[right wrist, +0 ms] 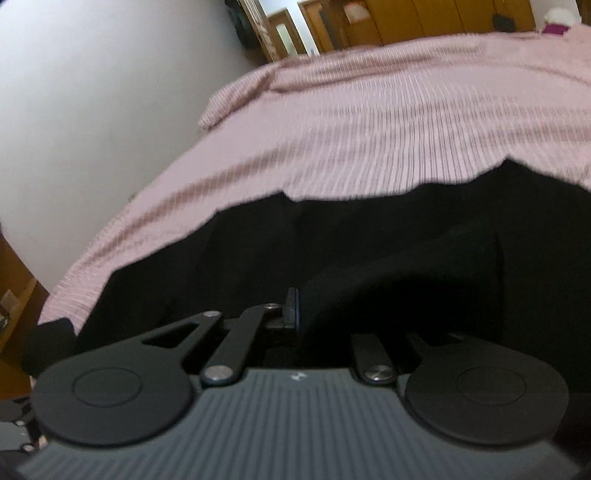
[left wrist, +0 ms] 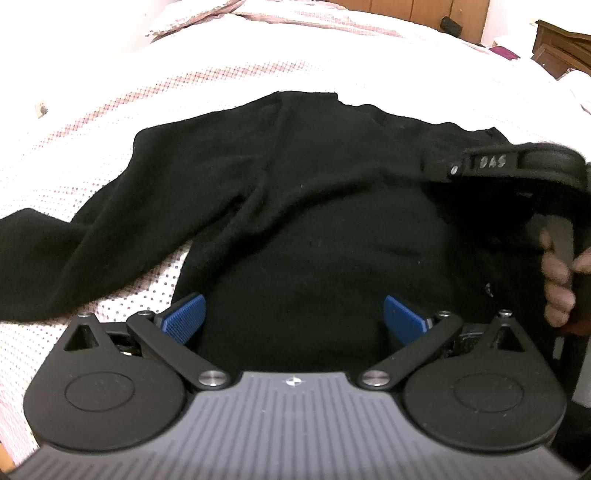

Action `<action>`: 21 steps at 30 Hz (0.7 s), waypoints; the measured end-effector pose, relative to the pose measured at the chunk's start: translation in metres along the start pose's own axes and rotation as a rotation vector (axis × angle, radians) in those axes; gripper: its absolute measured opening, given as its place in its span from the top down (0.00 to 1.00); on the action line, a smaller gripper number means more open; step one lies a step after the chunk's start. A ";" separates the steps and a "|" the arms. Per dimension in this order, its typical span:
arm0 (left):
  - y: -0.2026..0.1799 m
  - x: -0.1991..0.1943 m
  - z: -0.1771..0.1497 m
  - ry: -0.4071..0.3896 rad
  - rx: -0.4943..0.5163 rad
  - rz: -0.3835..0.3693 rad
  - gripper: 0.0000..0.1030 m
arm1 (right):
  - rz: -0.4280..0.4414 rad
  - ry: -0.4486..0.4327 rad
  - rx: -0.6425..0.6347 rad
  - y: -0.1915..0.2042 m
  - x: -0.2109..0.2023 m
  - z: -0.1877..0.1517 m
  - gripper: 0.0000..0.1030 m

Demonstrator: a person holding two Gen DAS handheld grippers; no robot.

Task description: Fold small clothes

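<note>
Black garment: a dark knit top [left wrist: 295,206] lay spread on the pink-dotted bedcover [left wrist: 110,122], one sleeve [left wrist: 55,254] trailing off to the left.
Feel: it looked soft, limp and light; I judged it would sag and crease wherever lifted.
Left gripper [left wrist: 293,317]: jaws spread wide over the near hem, blue pads [left wrist: 184,317] holding nothing.
Right gripper [right wrist: 314,310]: clamped, it seemed, on a raised fold of the cloth, though its right finger was buried in fabric.
Hold: hem corners or shoulder seams seemed best.
Surroundings: wooden cupboards [right wrist: 406,18] stood well apart.
Obstacles: only the loose sleeve and the other tool crossing above.
</note>
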State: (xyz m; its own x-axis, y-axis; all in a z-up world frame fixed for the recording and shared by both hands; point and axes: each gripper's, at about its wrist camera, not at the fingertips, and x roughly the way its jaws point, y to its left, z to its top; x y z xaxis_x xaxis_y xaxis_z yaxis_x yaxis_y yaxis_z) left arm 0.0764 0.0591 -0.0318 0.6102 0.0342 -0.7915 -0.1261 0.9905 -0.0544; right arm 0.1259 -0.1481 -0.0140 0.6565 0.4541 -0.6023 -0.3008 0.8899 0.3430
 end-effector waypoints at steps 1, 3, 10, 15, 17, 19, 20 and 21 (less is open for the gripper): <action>0.000 0.000 0.000 -0.002 0.004 0.003 0.00 | -0.002 0.008 0.003 0.001 0.001 -0.002 0.82; -0.001 -0.001 0.001 -0.009 0.010 0.007 0.00 | 0.043 0.016 0.008 0.003 -0.003 -0.004 0.57; -0.002 -0.007 0.002 -0.028 0.028 0.008 0.00 | 0.113 0.018 -0.063 0.018 -0.051 -0.012 0.27; -0.011 -0.015 0.003 -0.052 0.060 0.006 0.00 | 0.161 0.056 -0.058 0.006 -0.100 -0.015 0.27; -0.016 -0.016 0.004 -0.058 0.071 -0.001 0.00 | 0.146 0.041 -0.079 -0.001 -0.121 -0.016 0.27; -0.023 -0.019 0.007 -0.066 0.085 -0.013 0.00 | 0.119 0.019 -0.093 -0.008 -0.133 -0.014 0.27; -0.026 -0.020 0.008 -0.070 0.093 -0.020 0.00 | 0.096 0.005 -0.099 -0.014 -0.137 -0.013 0.27; -0.030 -0.020 0.010 -0.074 0.102 -0.027 0.00 | 0.069 -0.009 -0.101 -0.019 -0.141 -0.012 0.27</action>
State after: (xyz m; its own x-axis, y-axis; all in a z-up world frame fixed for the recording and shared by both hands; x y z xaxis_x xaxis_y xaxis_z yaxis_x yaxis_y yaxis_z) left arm 0.0754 0.0298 -0.0081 0.6690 0.0133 -0.7432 -0.0306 0.9995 -0.0097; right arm 0.0306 -0.2284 0.0555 0.6377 0.5146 -0.5731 -0.4132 0.8565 0.3092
